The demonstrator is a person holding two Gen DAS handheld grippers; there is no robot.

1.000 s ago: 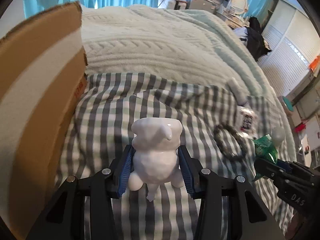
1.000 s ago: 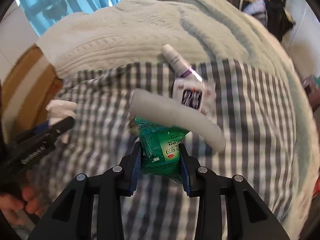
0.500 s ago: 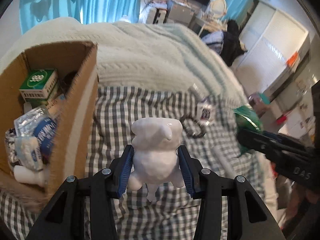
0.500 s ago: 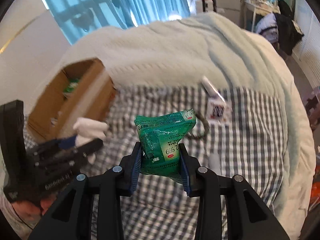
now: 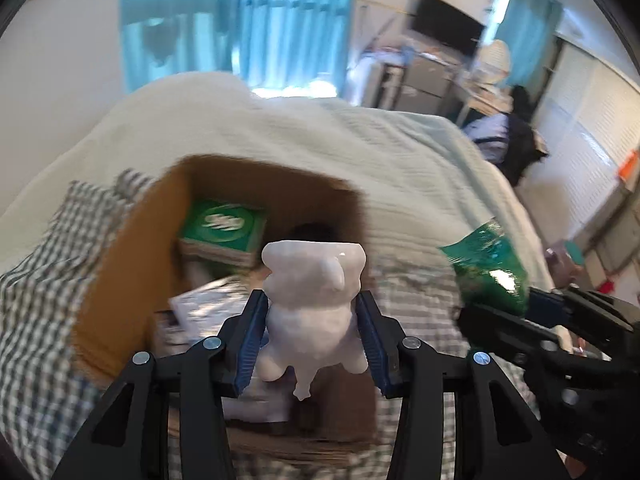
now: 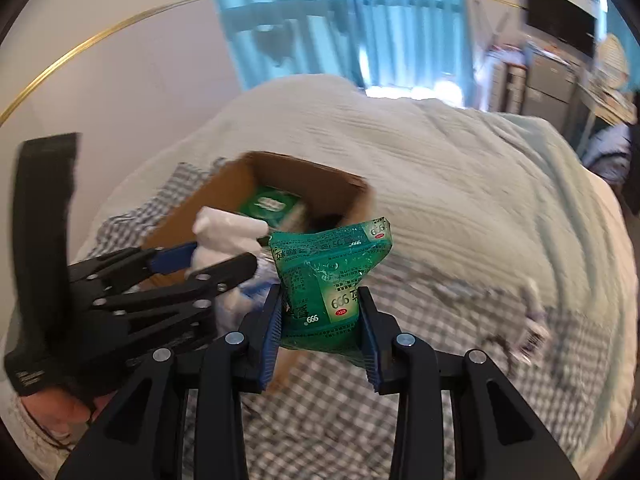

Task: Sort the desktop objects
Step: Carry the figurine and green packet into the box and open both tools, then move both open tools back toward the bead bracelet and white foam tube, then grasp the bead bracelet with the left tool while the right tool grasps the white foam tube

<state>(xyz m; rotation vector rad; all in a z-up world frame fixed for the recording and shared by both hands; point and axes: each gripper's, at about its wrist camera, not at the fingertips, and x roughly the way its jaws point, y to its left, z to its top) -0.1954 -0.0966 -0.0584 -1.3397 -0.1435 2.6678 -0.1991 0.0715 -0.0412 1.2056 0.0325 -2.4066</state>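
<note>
Figurine (image 5: 316, 304), white and lumpy, was pinched between the blue pads of the left gripper (image 5: 314, 334) and hung over the open cardboard box (image 5: 120, 264). Inside the box lay a green carton (image 5: 222, 228) and some pale packets, blurred. The right gripper (image 6: 320, 330) was clamped on a green packet (image 6: 330, 276) printed with "999", held above the checked cloth (image 6: 460, 360) just beside the box's near corner. From the right wrist camera the left gripper (image 6: 218, 254) showed to the left, the figurine (image 6: 226, 232) at its tips over the box (image 6: 304, 178). A pale green knitted blanket (image 5: 400, 160) lay beyond, with blue curtains (image 6: 320, 12) behind.
</note>
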